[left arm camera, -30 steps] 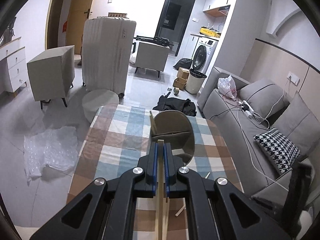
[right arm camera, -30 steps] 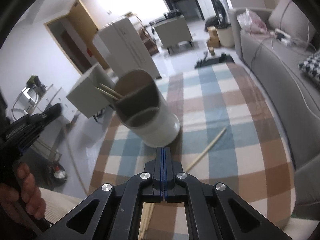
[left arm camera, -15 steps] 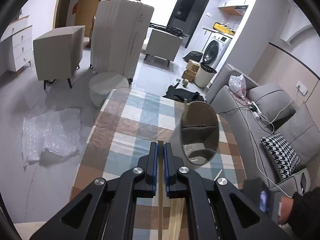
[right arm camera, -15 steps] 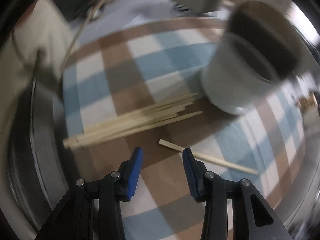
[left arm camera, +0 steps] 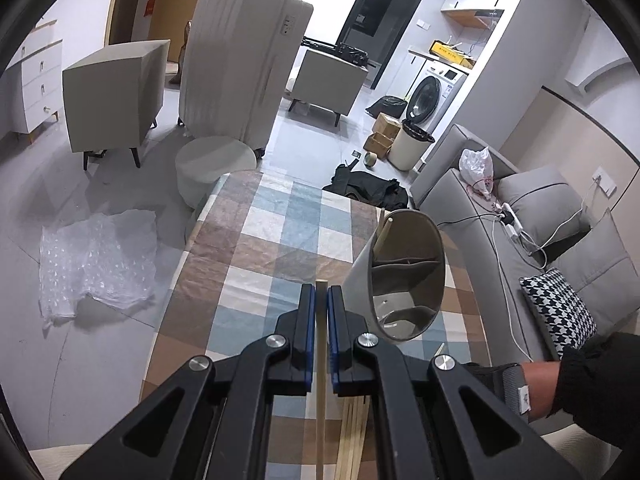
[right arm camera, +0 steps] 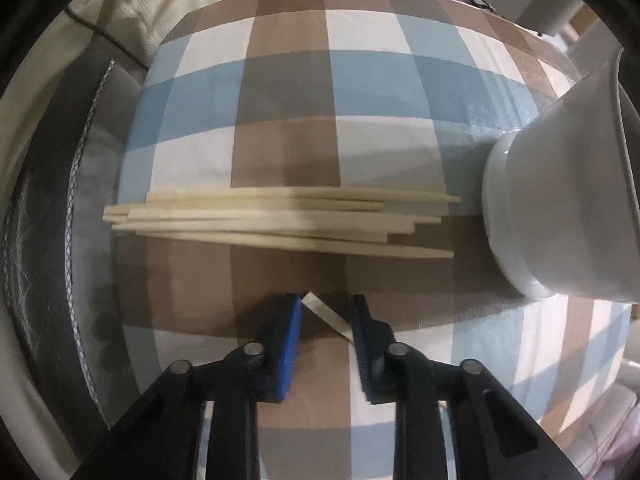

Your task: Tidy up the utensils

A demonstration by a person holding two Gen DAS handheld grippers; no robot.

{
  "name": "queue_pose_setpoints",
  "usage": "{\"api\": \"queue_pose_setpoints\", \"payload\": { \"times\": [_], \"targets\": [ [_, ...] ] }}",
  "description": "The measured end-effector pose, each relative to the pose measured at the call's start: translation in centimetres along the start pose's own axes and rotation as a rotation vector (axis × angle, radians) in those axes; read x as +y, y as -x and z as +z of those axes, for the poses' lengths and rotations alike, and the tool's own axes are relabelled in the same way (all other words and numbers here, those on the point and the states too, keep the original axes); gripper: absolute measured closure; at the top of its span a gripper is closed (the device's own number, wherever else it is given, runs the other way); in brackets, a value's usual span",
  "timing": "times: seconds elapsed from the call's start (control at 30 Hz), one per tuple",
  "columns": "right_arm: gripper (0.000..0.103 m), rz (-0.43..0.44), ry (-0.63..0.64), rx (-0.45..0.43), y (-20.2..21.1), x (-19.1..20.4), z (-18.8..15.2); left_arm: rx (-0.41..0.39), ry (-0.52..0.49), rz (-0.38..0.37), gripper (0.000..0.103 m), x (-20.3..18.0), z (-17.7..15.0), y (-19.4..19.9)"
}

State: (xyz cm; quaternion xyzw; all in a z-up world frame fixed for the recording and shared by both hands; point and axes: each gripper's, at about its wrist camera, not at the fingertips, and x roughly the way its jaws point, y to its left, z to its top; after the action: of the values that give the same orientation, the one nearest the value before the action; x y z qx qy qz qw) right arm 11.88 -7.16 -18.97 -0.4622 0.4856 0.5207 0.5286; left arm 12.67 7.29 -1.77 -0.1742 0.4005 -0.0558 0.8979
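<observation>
Right tongs [right arm camera: 324, 322] point straight down over a single loose chopstick [right arm camera: 326, 314] on the counter [right arm camera: 280, 80]. The jaws are closing with the stick between them, lying at a slant across the gap; the pads look not yet pressed on it. Judgement: the slanted stick could pivot or skid as the pads meet it. Better to roll the wrist so the pads run parallel to the stick, grip near the thick end and lift only after a firm pinch.

Left tongs [left arm camera: 319, 308] are pressed together on one chopstick [left arm camera: 320, 380], which runs lengthwise between the blue pads [left arm camera: 307, 320], its tip just past them. They sit near the holder [left arm camera: 404, 276] and aim at the counter left of its mouth; the stick is not yet in.

Holder: white, smooth, looks ceramic, cylindrical with a grey divided interior, at least one stick already inside. It stands toward the counter's right edge in the left view.

Bundle of chopsticks [right arm camera: 280, 220]: pale bamboo or wood, square butts tapering to points, lying roughly parallel, tips near the holder's base. They are light and slick, so likely to scatter if nudged.

The counter wears a checked cloth, blue, brown and cream, under what looks like a clear glossy cover: low friction, sticks will slide.
</observation>
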Motion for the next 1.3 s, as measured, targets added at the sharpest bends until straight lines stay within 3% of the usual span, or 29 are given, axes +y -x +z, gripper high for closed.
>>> {"api": "queue_pose_setpoints", "payload": {
  "times": [0.07, 0.23, 0.6, 0.77, 0.93, 1.13, 1.2, 1.3],
  "targets": [
    [0.097, -0.011, -0.023, -0.019, 0.0, 0.1, 0.2, 0.003, 0.001, 0.0, 0.101, 0.0, 0.0, 0.0],
    [0.098, -0.053, -0.109, -0.085, 0.3, 0.8, -0.5, -0.001, 0.002, 0.008, 0.101, 0.1, 0.0, 0.1],
    [0.098, -0.073, -0.642, -0.494, 9.2, -1.9, -4.1, -0.003, -0.068, 0.009, 0.102, -1.8, -0.9, 0.4],
    [0.098, -0.07, -0.786, -0.625, 11.6, -0.9, -6.0, 0.019, -0.066, -0.015, 0.102, -2.0, -1.2, 0.9],
    [0.098, -0.053, -0.951, -0.733, 12.8, -0.4, -6.8, 0.087, 0.022, -0.07, 0.102, 0.4, -0.8, 1.2],
    [0.098, 0.01, -1.165, -0.825, 13.2, -1.1, -8.2, 0.131, 0.081, 0.02, 0.102, 3.8, -0.2, 1.5],
    [0.098, 0.025, -1.21, -0.841, 13.2, -1.5, -8.4, 0.174, 0.06, 0.053, 0.099, 4.1, -0.2, 0.9],
    [0.098, 0.03, -1.254, -0.867, 13.4, -2.2, -8.7, 0.238, 0.032, 0.099, 0.069, 5.1, 0.2, -0.7]
  ]
}}
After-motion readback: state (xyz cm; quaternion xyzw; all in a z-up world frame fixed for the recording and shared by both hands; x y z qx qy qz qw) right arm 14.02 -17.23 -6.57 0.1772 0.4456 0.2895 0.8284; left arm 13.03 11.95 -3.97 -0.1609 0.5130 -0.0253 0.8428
